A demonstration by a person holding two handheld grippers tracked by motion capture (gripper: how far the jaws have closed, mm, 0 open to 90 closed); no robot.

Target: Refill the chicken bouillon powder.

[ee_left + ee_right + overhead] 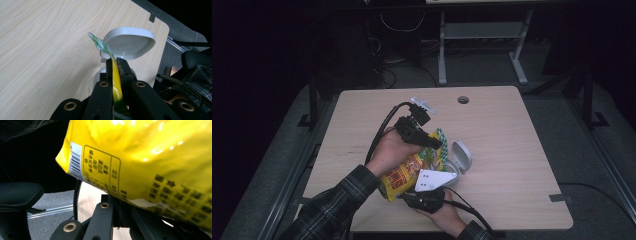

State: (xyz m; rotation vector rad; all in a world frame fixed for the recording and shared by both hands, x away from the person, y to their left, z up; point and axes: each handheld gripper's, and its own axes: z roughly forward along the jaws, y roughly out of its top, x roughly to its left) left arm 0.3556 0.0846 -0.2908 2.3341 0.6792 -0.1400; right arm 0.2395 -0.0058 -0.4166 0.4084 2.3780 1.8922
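The left gripper [434, 142] pinched the yellow bag's [404, 175] top edge from above; the right gripper [424, 192] clamped its bottom from below, jaws closed.

A yellow snack bag [408, 172] with red and orange print and a green-and-white checked top edge [100, 45] is held off the wooden table between two grippers. It lies slanted, bottom end toward the person, top toward a small white bin with an open lid [461, 156]. Its glossy back [150, 157] carries a barcode and black printed text; it looks sealed, though the seam is hard to make out.
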